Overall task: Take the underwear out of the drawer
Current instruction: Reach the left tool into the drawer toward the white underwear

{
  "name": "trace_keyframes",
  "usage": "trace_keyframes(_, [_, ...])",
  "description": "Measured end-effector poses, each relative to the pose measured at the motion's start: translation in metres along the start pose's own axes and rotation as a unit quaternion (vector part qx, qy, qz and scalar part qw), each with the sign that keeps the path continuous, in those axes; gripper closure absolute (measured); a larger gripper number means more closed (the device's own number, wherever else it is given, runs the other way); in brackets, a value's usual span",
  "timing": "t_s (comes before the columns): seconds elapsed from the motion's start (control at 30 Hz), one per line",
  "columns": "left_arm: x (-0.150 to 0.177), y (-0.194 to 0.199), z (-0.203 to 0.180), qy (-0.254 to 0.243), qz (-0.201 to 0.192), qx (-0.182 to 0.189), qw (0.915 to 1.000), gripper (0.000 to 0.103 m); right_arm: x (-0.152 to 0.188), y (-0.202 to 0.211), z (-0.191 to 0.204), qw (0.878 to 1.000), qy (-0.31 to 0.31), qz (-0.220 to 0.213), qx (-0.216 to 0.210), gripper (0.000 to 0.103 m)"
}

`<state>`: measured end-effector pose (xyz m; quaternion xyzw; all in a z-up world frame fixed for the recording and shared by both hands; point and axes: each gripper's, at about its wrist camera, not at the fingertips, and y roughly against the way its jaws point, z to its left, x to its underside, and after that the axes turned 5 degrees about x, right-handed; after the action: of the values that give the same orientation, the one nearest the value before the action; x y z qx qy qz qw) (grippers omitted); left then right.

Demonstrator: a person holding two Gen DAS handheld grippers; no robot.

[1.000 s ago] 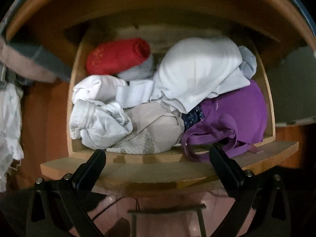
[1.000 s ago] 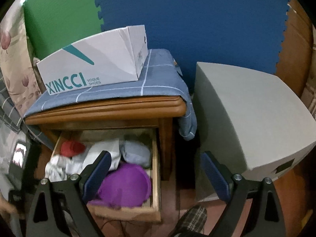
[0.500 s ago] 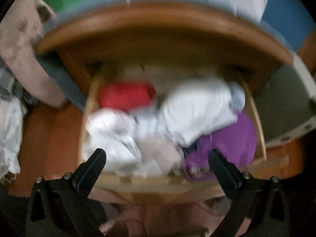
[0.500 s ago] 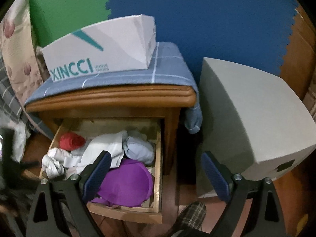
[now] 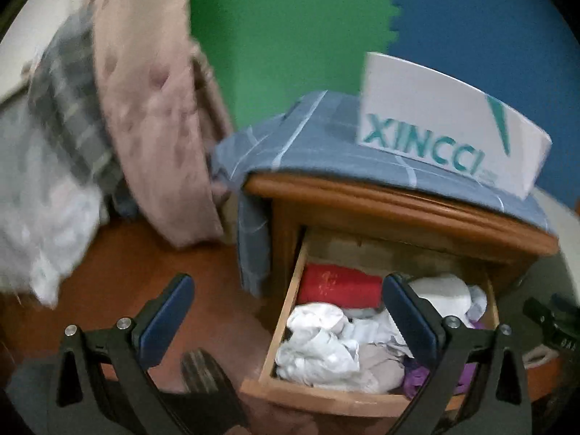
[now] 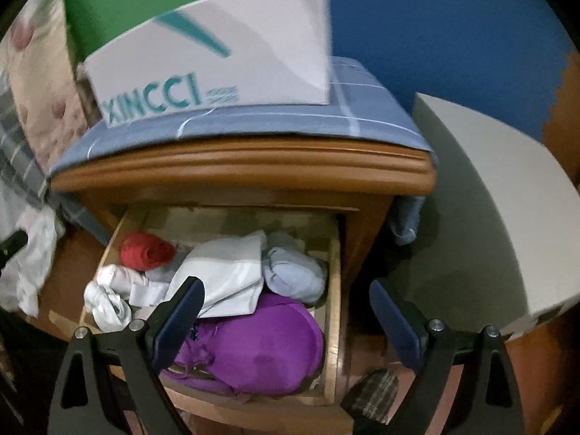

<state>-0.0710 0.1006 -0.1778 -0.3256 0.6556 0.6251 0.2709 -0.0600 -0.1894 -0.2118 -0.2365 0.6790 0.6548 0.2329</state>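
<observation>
A: Left wrist view. The left gripper point(image 5: 286, 311) has its fingers point(image 5: 165, 320) spread wide, nothing between them. It hangs over the wooden floor point(image 5: 145, 272) at lower centre, with the right-hand finger lying across the open drawer point(image 5: 286, 311) at lower right.

B: Contents of the drawer there?

A: A red roll point(image 5: 340, 284) at the back left, crumpled white cloth point(image 5: 319, 344) in front of it, a beige piece point(image 5: 380, 362) toward the front, and a sliver of purple garment point(image 5: 415, 380) beside the finger. All of it sits inside the drawer. The view is blurred, so which pieces are underwear cannot be told.

B: Right wrist view?

A: The right gripper point(image 6: 286, 319) also has its fingers point(image 6: 177, 322) held wide and empty, poised above the drawer's point(image 6: 333, 290) front right corner. Its left-hand finger overlaps the white folded cloth point(image 6: 224, 275) and the purple garment point(image 6: 261, 348). No contact is visible.

B: Other items?

A: The red roll point(image 6: 145, 252) at upper left of the drawer, a pale blue bundle point(image 6: 293, 275) at the back right, and white crumpled cloth point(image 6: 108, 301) at the left edge. Above, the nightstand point(image 6: 243, 170) carries a blue checked cloth point(image 6: 362, 119) and 1 white shoe box point(image 6: 217, 58) marked XINCCI. A grey box point(image 6: 489, 217) stands to the right of the nightstand. A slipper point(image 6: 373, 391) shows at the bottom, on the floor.
</observation>
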Motion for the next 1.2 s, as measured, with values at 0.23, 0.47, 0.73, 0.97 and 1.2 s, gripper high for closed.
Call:
trace_keyframes(0.23, [0.002,-0.031,-0.075,-0.099,0.070,0.007,0.9927,0.000,-0.004,-0.014,0.023,0.999,0.020,0.021,0.037,0.008])
trace_keyframes(0.47, [0.016,-0.028,-0.089,-0.110,0.073,0.006,0.9912,0.000,0.001,-0.018,0.024,0.996,0.035,0.032,0.070,0.008])
trace_keyframes(0.73, [0.022,-0.012,-0.094,-0.113,0.064,0.032,0.9910,0.000,-0.004,0.006,0.013,0.997,0.020,-0.008,0.068,0.008])
trace_keyframes(0.97, [0.028,-0.039,-0.103,-0.160,0.098,0.099,0.9773,0.001,0.001,0.020,-0.033,0.994,-0.035,-0.036,0.100,0.008])
trace_keyframes(1.2, [0.054,-0.068,-0.153,-0.310,0.135,0.159,0.9277,0.002,0.011,0.009,-0.062,0.995,-0.066,0.000,0.080,0.008])
